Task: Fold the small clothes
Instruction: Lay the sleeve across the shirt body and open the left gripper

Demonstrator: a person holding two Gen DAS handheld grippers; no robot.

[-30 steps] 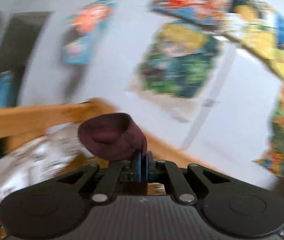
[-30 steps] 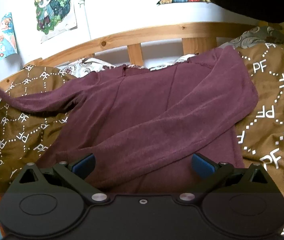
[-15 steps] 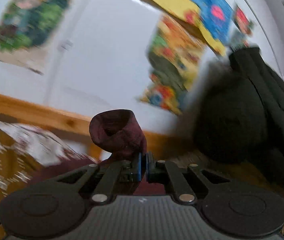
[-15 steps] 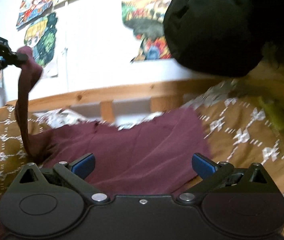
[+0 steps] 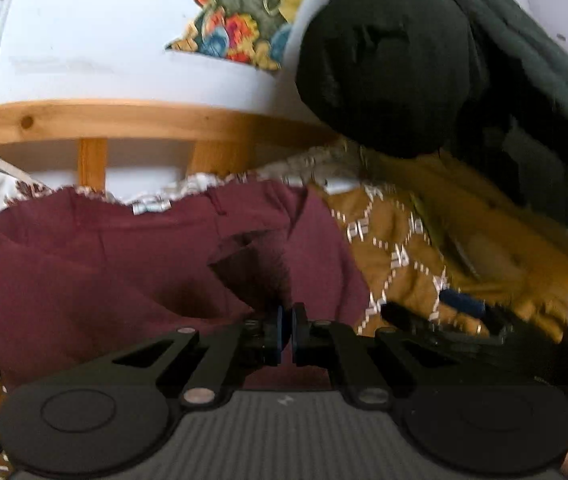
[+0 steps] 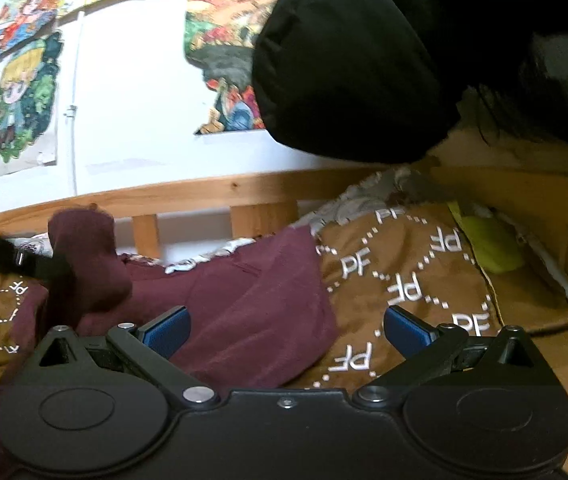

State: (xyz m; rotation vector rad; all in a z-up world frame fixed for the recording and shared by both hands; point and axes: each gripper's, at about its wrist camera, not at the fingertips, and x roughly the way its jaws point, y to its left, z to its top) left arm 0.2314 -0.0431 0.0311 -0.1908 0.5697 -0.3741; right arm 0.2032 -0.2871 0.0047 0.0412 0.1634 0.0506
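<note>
A maroon long-sleeved top [image 5: 95, 272] lies spread on a brown patterned bedspread [image 5: 400, 256]. My left gripper [image 5: 286, 334] is shut on the top's sleeve cuff [image 5: 259, 268], which bunches just above the blue pads. In the right wrist view that same cuff [image 6: 87, 264] hangs over the top [image 6: 243, 312] at the left, pinched by the left gripper [image 6: 57, 269]. My right gripper [image 6: 286, 328] stands open above the top's right edge with nothing between its fingers [image 6: 165, 330].
A wooden bed rail [image 6: 187, 196] runs along the white wall with posters [image 6: 27, 100]. A large black padded garment [image 6: 364, 60] hangs at the upper right. A yellow-green object [image 6: 488, 248] lies near the bed's right side.
My left gripper has swung right and down with the sleeve cuff, from high near the wall to low over the top's body. The right gripper tilted up and turned right, staying open.
</note>
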